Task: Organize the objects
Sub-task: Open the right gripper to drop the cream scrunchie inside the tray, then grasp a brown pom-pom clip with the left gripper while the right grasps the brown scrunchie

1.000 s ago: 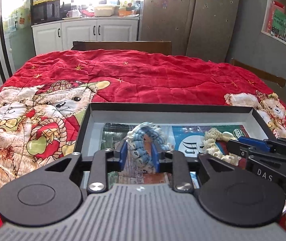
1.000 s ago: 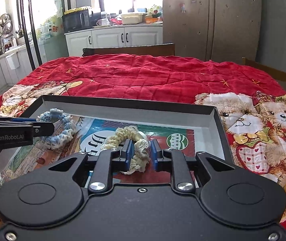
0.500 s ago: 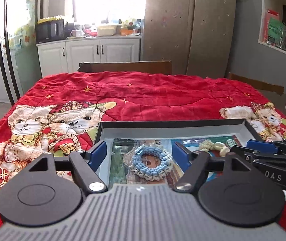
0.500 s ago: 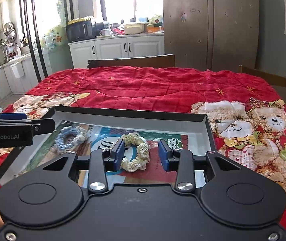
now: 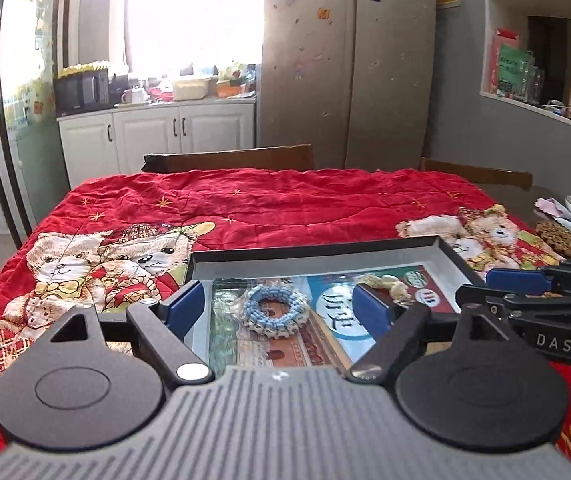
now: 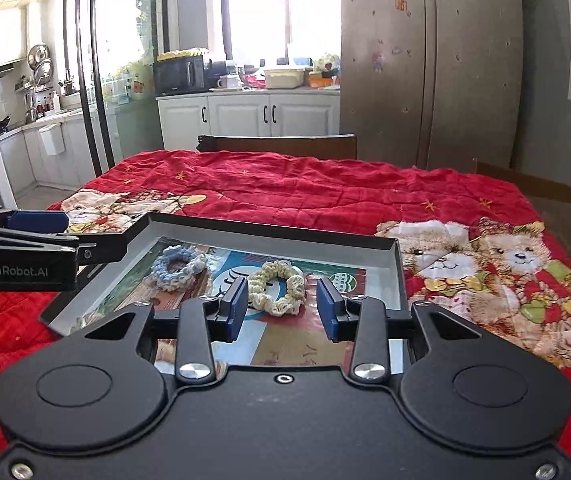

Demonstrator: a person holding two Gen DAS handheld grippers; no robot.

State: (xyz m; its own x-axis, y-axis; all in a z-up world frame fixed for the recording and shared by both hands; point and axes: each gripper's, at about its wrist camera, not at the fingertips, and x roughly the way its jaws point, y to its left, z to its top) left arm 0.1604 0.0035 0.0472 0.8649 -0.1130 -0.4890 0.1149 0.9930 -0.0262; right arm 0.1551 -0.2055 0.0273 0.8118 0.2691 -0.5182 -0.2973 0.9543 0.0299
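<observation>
Both claws hang above the tray (image 6: 399, 264), and both stand wide open, holding nothing. The left claw (image 5: 279, 308) frames the blue scrunchie (image 5: 275, 310), which lies flat on the tray's printed floor, clear of either pad. Over in the right wrist view, the right claw (image 6: 283, 312) brackets the cream scrunchie (image 6: 279, 288), also lying loose in the tray, just right of the blue scrunchie (image 6: 177, 266). The tray sits on the red quilt (image 6: 325, 188) with its teddy-bear print.
</observation>
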